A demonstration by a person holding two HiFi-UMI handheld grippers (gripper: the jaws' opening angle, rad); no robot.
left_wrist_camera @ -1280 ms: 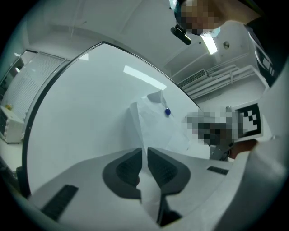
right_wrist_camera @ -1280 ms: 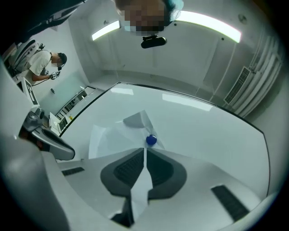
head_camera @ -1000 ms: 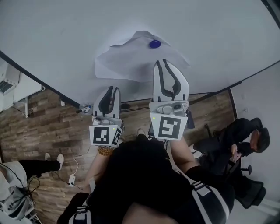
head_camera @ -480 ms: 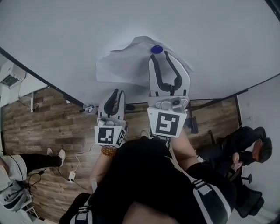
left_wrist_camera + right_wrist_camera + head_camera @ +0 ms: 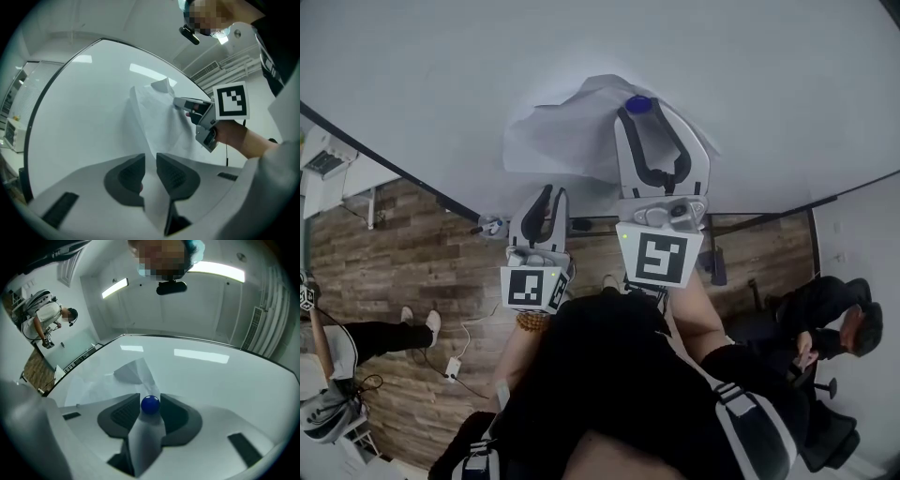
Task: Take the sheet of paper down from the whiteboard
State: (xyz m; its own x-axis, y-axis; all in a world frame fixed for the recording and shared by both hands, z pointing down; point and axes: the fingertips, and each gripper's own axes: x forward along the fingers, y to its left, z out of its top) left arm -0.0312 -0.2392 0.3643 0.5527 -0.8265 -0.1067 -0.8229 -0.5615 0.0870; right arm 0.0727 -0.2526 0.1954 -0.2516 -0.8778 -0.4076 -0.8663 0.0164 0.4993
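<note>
— The right claw [image 5: 150, 397], what is it on?
— Its two jaws press on a blue magnet [image 5: 150, 404], one at each side. A strip of the sheet of paper [image 5: 93, 385] runs down between them under the ball.
— And the left claw [image 5: 150, 159]?
— Nearly closed, with only a narrow slit left. The lower edge of the sheet runs through that slit, so it grips the paper.
— Where does the sheet lie?
— On the whiteboard [image 5: 441, 75], creased and loose. The magnet sits near its top edge, where a corner is folded over. In the head view the paper spreads down and to the left from there and ends at the left claw, which is lower than the right claw and to its left.
— Flat on the board?
— No. In the left gripper view it bows off the board in a ridge from the jaws up toward the right claw.
— Anything else around?
— A wooden floor [image 5: 412, 262] below the board, and a seated person in black [image 5: 825, 319] at the right
</note>
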